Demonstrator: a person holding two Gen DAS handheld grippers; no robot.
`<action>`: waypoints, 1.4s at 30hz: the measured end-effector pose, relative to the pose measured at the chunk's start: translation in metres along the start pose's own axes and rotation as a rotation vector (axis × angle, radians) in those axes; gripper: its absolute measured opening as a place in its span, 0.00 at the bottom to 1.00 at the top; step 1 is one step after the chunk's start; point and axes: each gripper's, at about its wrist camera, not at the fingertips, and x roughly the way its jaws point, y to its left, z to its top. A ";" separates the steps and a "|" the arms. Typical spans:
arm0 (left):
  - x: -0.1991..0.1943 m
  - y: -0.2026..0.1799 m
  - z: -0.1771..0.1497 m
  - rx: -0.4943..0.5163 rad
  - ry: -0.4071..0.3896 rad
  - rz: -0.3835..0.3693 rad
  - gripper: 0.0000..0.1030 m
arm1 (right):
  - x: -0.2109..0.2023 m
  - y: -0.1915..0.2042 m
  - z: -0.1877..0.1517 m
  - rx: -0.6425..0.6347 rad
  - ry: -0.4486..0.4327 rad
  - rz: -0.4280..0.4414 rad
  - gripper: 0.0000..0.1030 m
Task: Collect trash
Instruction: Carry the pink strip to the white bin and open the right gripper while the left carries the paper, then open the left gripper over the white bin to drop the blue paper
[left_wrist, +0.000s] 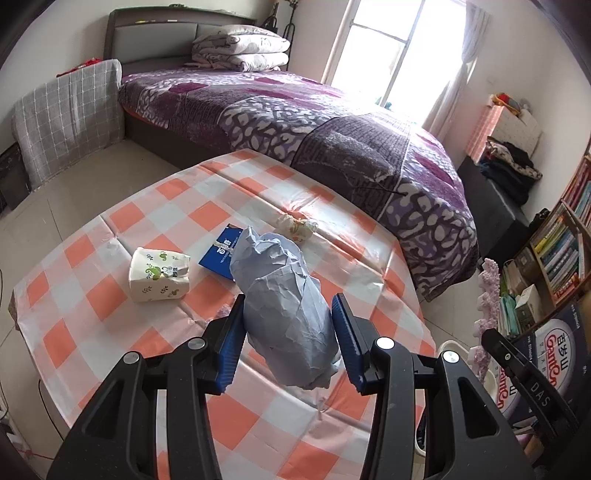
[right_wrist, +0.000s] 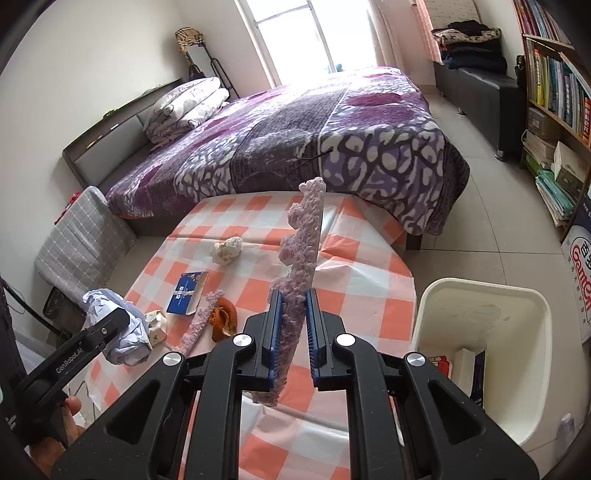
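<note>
- The left gripper (left_wrist: 288, 317) held a crumpled blue paper (left_wrist: 284, 306) between its pads, lifted above the checked table (left_wrist: 110, 266).
- The right gripper (right_wrist: 293, 325) pinched a purple foam strip (right_wrist: 304, 243) that stood upright between narrow fingers, near the table's right edge.
- A white bin (right_wrist: 480, 295) stood on the floor just beside the table, with a few items inside.
- On the table lay a crushed paper cup (left_wrist: 159, 273), a blue card (left_wrist: 218, 254), a paper wad (right_wrist: 227, 250), a second foam strip (right_wrist: 201, 321) and an orange peel (right_wrist: 223, 321).
</note>
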 end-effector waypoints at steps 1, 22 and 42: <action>0.001 -0.003 -0.001 0.006 0.002 -0.003 0.45 | -0.001 -0.005 0.001 0.010 0.000 -0.007 0.12; 0.019 -0.086 -0.033 0.138 0.046 -0.096 0.45 | -0.027 -0.134 0.001 0.283 0.060 -0.196 0.12; 0.033 -0.179 -0.088 0.322 0.110 -0.199 0.45 | -0.063 -0.204 -0.005 0.417 0.021 -0.273 0.49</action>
